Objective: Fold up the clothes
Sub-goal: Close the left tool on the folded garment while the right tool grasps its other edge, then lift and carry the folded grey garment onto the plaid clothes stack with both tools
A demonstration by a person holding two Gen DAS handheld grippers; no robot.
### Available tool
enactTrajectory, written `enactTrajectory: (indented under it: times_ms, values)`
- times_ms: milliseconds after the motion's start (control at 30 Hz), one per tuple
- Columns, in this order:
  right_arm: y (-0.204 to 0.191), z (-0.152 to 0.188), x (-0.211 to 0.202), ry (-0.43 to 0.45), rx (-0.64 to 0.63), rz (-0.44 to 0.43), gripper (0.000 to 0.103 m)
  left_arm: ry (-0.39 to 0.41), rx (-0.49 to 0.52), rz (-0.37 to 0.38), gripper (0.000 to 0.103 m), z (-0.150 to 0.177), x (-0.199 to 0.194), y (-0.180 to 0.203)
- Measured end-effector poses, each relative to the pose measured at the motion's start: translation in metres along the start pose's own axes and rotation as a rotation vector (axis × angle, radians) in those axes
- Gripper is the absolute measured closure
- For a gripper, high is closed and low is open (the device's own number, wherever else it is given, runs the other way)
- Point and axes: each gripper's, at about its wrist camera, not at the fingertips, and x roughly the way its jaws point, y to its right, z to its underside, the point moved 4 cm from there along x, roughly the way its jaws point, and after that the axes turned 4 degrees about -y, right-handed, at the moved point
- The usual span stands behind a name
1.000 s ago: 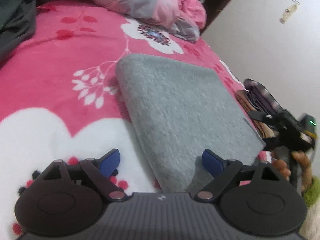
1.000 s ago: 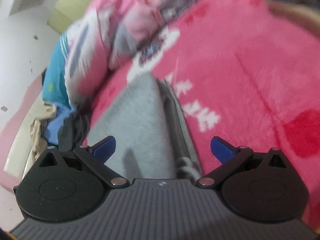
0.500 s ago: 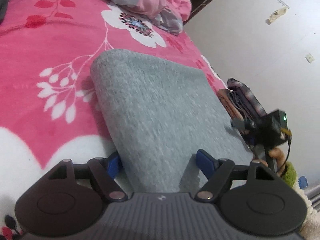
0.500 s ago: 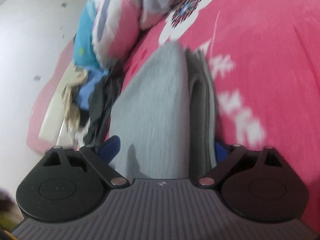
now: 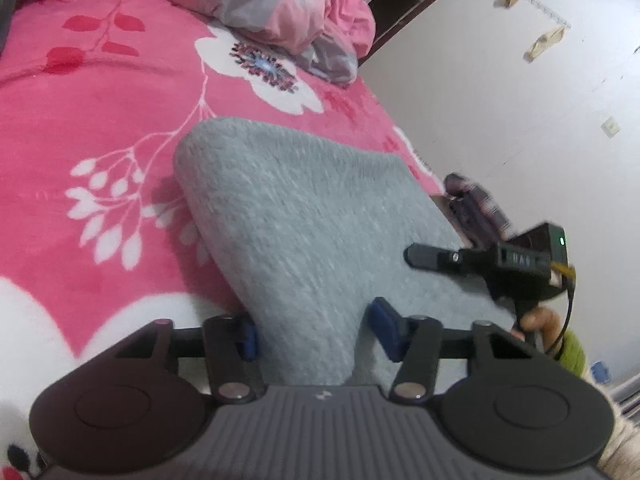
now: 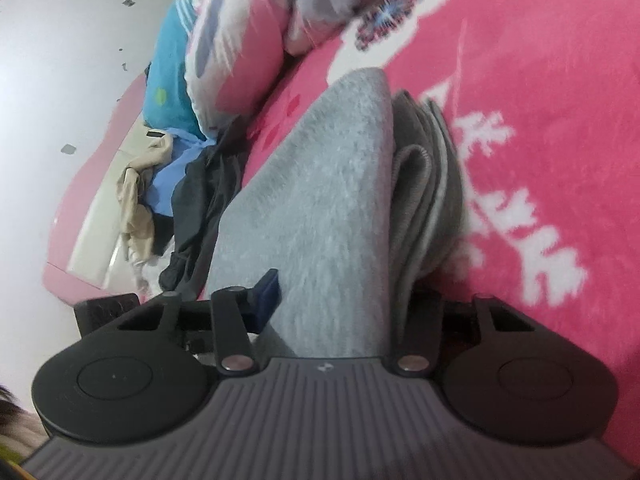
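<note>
We have the grey garment (image 5: 304, 216) on the bed (image 5: 100, 128), already folded into a thick stack; the right wrist view shows several layers at its edge (image 6: 424, 200).

Left hand-held gripper (image 5: 316, 334): jaws straddle the near end of the stack, one blue pad against its left side, the other sitting on the top face. Clamped on the garment as far as we can judge, though the cloth fills the gap and the squeeze itself isn't clear.

Right hand-held gripper (image 6: 340, 300): jaws around the stack's end as well, top layer bulging between them, right pad hidden behind the folds. Reads as gripping too.

Step in hand, our judgement: both ends held for either one more fold or a lift of the finished bundle. Can't tell which from this.

Either way the next move needs both grips level and moving together, or the layers slide apart. A loose pile of clothes (image 6: 192, 192) lies beyond the garment, near the bed edge.
</note>
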Motion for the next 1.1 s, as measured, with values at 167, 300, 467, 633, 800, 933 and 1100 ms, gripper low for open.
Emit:
enactTrajectory:
  times_ms: [167,300,467,633,800,933,1100]
  values:
    - [-0.029,0.004,-0.017,0.052,-0.065,0.041,0.064,0.020,0.035,0.018,0.054,-0.004,-0.010,0.023]
    - [-0.053,0.007,-0.031,0.093,-0.116,0.074,0.064,0.041,0.051,0.057,0.054,-0.014,-0.024,0.044]
    - [-0.078,-0.004,-0.076,0.191,-0.156,0.066,0.065,0.056,0.117,0.125,0.054,-0.045,-0.030,0.090]
    - [-0.092,-0.036,-0.151,0.317,-0.208,0.101,0.065,0.039,0.217,0.195,0.053,-0.093,-0.006,0.162]
    - [-0.082,-0.081,-0.239,0.408,-0.199,0.173,0.065,0.013,0.294,0.274,0.053,-0.141,0.052,0.247]
    - [-0.057,-0.115,-0.304,0.449,-0.164,0.236,0.065,-0.033,0.313,0.333,0.053,-0.167,0.111,0.300]
    - [-0.014,-0.145,-0.361,0.453,-0.115,0.315,0.065,-0.100,0.327,0.391,0.053,-0.183,0.180,0.348]
